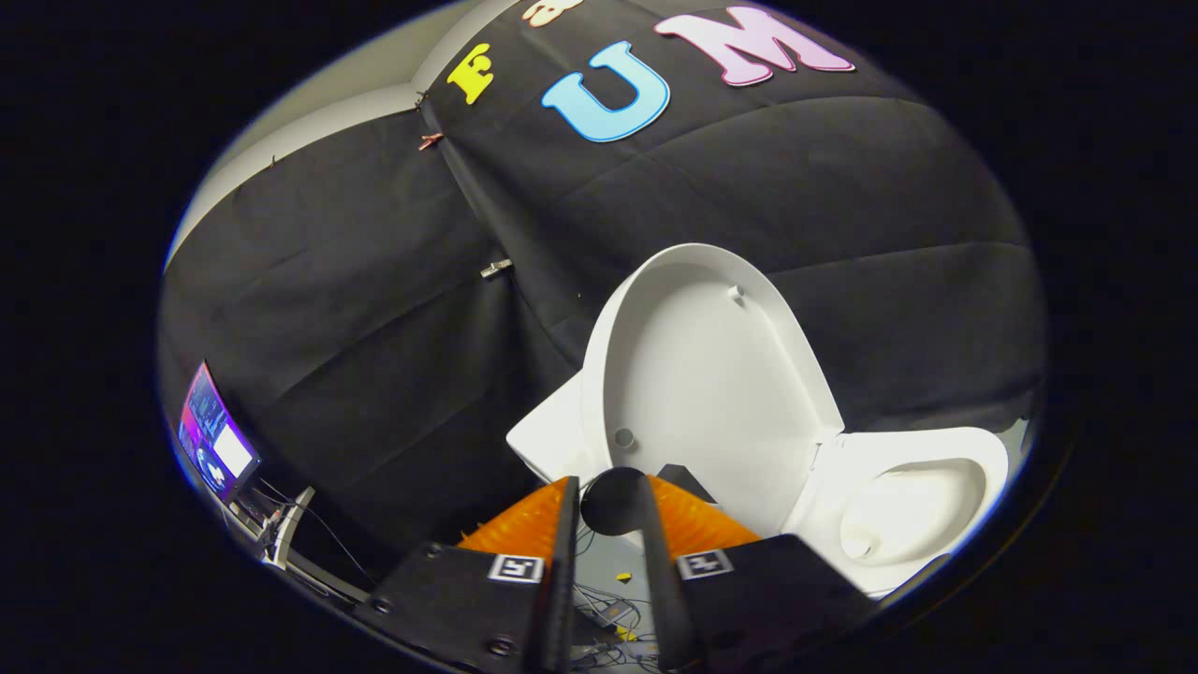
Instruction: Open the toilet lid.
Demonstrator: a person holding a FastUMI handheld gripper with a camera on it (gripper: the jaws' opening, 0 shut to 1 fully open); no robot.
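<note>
Toilet lid (711,393) stands raised over the bowl (913,510).
We back our gripper (613,501) off gently, fingers narrowly apart, holding nothing.

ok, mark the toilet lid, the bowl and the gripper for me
toilet lid (702,374), gripper view, middle of its raised inner face.
toilet bowl (913,510), gripper view, inside of the basin.
gripper (613,501), gripper view, midway between the fingertips, fingers apart, holding nothing.

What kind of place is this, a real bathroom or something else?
Probably a staged recording booth, not a bathroom: a toilet with its lid raised stands against black cloth, beside a monitor. The gripper is open.
</note>
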